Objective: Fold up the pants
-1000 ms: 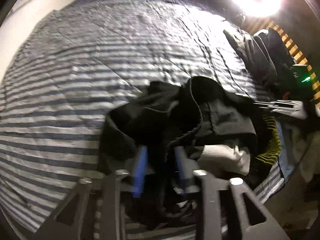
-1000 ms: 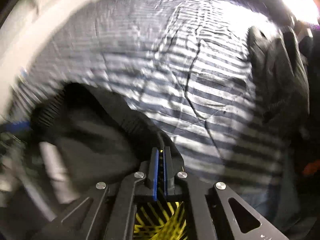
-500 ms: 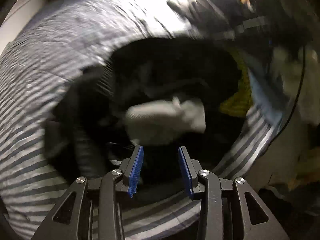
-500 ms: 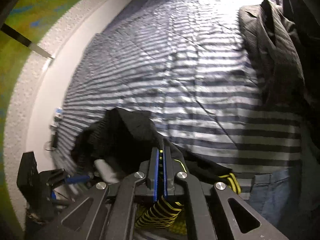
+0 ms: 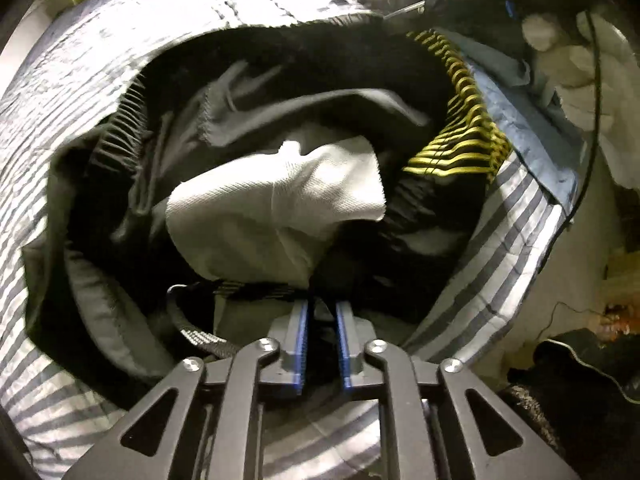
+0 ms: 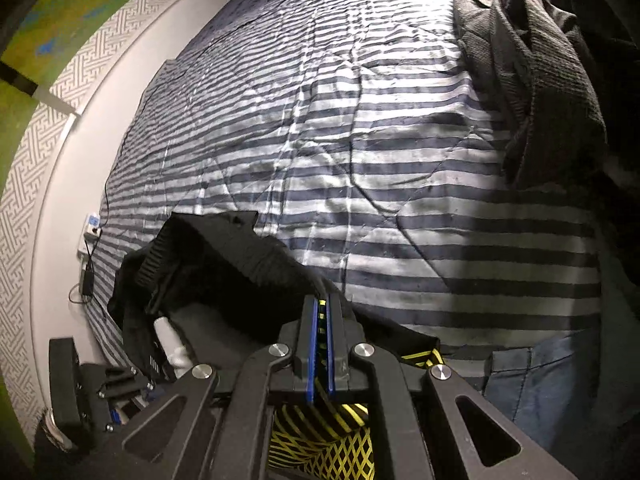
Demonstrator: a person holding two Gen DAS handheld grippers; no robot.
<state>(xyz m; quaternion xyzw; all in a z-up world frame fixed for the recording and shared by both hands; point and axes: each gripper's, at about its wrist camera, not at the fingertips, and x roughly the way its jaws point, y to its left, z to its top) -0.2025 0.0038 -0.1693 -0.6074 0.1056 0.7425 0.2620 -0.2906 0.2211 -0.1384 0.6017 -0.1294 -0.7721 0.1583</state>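
Crumpled pants on bedspread, jacket at far right, wall left

Black pants with yellow striped trim, bunched up. White pocket lining turned out. Lying on the striped bedspread's near edge.

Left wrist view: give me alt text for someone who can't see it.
The left gripper, jaws just closed, pinches the black pants at their waistband beside a turned-out white pocket lining. The crumpled pants, trimmed with yellow stripes, lie on a grey-and-white striped bedspread.
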